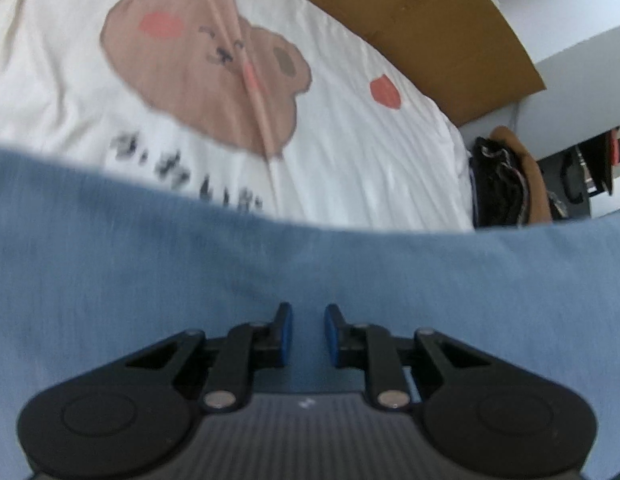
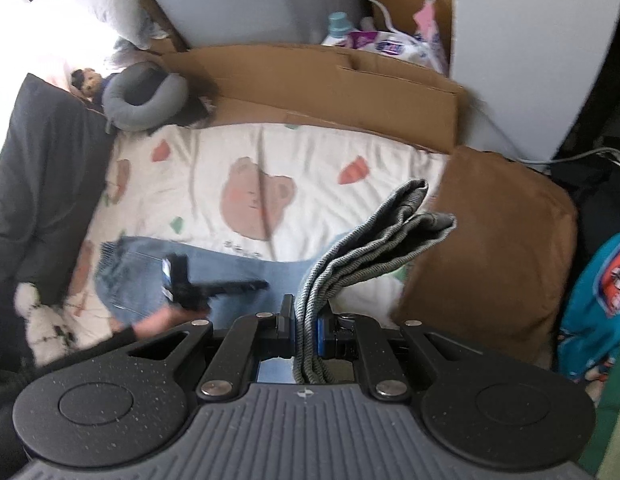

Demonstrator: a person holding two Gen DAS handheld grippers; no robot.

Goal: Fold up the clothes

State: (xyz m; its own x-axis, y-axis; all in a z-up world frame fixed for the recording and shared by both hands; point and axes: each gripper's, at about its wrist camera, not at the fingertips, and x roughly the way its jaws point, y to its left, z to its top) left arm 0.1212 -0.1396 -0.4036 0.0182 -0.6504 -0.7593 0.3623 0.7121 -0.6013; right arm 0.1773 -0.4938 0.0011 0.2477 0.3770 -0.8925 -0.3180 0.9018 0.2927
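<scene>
Between the right claw (image 2: 305, 322) pads, a grey garment (image 2: 374, 236) (folded) sits clamped.

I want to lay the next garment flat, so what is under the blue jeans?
The blue jeans lie on a white bear-print sheet. The jeans hide the sheet directly beneath them.

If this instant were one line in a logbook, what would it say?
right gripper: shut on grey cloth | left gripper: open over blue jeans | bedsheet
</scene>
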